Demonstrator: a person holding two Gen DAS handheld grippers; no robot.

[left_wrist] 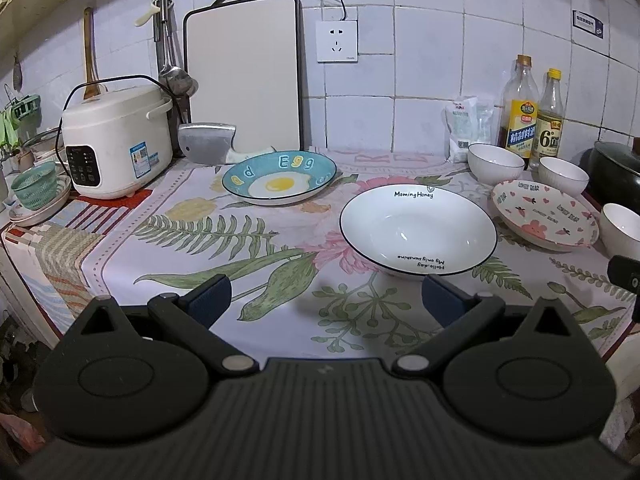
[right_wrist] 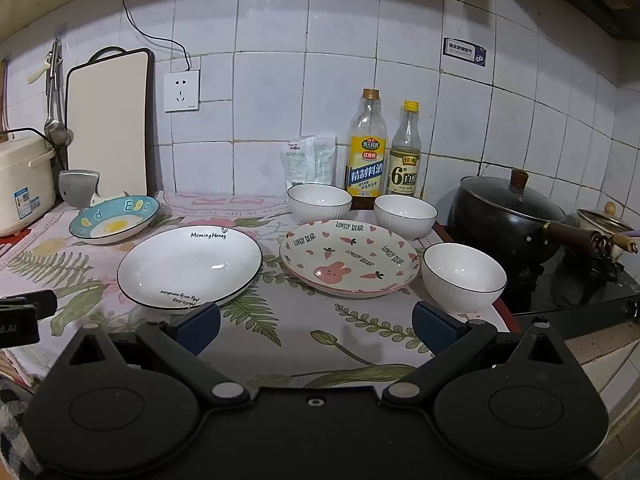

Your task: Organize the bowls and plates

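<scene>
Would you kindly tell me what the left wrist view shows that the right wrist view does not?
Only the left wrist view shows the whole rice cooker and a green bowl stacked on plates beside it. Only the right wrist view shows the whole black pot on the stove. Both share the egg plate, white plate, pink plate and two bottles.

Blue egg-print plate (left_wrist: 279, 178), white black-rimmed plate (left_wrist: 418, 230), pink bunny-patterned plate (right_wrist: 349, 256), floral tablecloth (left_wrist: 224, 240)

My right gripper (right_wrist: 316, 326), jaws wide and empty, hangs at lower centre above the floral cloth (right_wrist: 304, 344); white plate (right_wrist: 188, 268) left, pink plate (right_wrist: 348, 258) centre, three bowls right.
</scene>
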